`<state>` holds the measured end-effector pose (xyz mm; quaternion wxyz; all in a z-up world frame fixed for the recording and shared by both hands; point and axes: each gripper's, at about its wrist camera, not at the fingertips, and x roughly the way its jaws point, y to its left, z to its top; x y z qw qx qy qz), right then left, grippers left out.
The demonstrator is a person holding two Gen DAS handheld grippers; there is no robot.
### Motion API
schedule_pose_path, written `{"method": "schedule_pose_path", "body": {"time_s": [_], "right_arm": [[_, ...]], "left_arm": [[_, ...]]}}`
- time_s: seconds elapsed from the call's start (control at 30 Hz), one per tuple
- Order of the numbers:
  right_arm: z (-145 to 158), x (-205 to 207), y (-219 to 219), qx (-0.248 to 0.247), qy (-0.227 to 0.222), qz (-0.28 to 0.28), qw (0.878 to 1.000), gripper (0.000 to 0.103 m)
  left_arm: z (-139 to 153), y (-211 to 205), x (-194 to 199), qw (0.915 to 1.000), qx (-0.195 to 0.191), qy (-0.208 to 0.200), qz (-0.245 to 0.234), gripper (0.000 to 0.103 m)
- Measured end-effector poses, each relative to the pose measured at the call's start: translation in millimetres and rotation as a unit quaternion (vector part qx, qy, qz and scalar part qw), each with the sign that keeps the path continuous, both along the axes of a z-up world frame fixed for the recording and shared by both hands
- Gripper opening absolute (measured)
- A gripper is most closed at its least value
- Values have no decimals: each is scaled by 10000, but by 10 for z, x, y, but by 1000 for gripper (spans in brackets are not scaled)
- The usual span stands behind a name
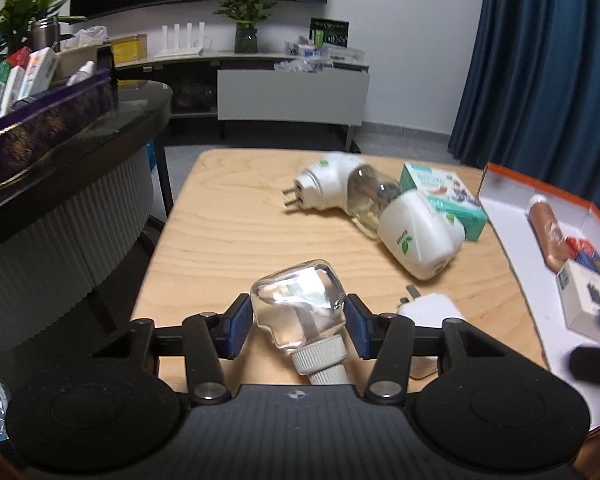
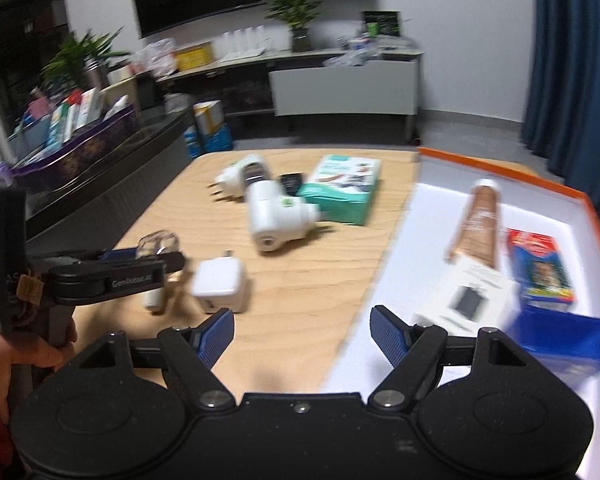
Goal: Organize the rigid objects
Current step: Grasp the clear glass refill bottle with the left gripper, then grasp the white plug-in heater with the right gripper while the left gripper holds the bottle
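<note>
My left gripper (image 1: 298, 326) is shut on a clear glass refill bottle (image 1: 300, 304) with a white ribbed cap, held just above the wooden table (image 1: 220, 248). The bottle also shows in the right wrist view (image 2: 158, 244), in the left gripper (image 2: 140, 268). My right gripper (image 2: 302, 334) is open and empty over the table's near edge, beside the orange-rimmed white box (image 2: 420, 216). On the table lie two white plug-in vaporizers (image 1: 416, 236) (image 1: 332, 184), a white charger cube (image 2: 220, 284) and a teal carton (image 2: 344, 188).
The white box (image 1: 512, 216) at the right holds a brown tube (image 2: 480, 224), a white carton (image 2: 468, 300), a red-blue pack (image 2: 538, 272) and a blue box (image 2: 568, 340). A dark counter (image 1: 80, 152) with a purple tray of cartons stands to the left.
</note>
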<state>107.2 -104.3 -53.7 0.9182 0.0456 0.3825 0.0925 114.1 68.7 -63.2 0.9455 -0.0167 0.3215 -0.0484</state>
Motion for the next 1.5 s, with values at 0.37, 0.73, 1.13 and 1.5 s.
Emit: {"method": "schedule_pose_path", "body": {"time_s": [0.37, 0.73, 1.13, 1.5], "right_arm": [[-226, 591, 393, 149, 427, 302, 9985, 89], [-112, 857, 492, -263, -89, -3, 9996, 89], [-564, 1576, 649, -1570, -139, 1180, 9804, 94], [-564, 1895, 882, -1504, 74, 1035, 9832, 99]], "left_arm": [[140, 192, -107, 9993, -239, -273, 118, 50], [163, 271, -152, 9983, -451, -361, -7, 50], [83, 287, -86, 9973, -644, -288, -183, 50], [15, 351, -39, 9957, -858, -243, -251, 50]]}}
